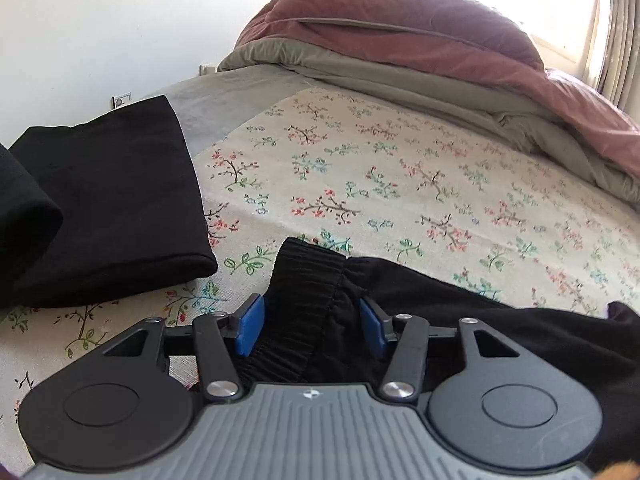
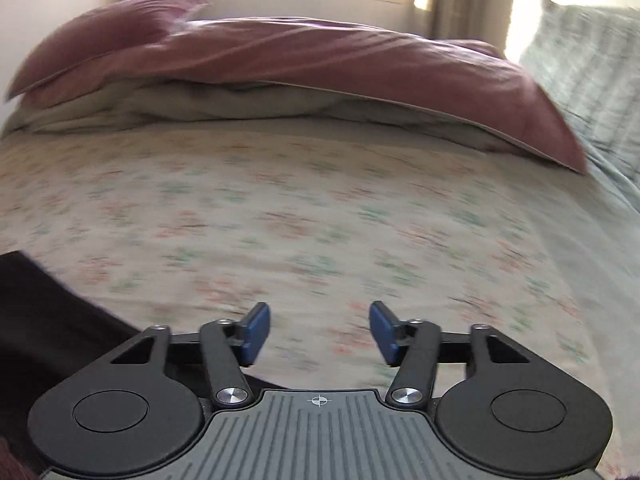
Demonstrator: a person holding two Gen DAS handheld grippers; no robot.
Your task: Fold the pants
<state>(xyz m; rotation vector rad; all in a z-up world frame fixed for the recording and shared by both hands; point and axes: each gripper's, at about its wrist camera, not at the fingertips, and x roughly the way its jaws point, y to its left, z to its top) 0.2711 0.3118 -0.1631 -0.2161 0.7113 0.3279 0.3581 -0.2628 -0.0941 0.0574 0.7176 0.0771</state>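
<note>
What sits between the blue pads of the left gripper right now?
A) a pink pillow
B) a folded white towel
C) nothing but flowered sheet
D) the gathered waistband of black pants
D: in the left wrist view the left gripper stands open, with the ribbed elastic waistband of the black pants lying between its blue pads.

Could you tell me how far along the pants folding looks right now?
Done: one black garment lies folded on the bed. In hand: nothing; the left gripper stands open around the black pants' waistband. The right gripper is open, empty. Left: folding these.
</note>
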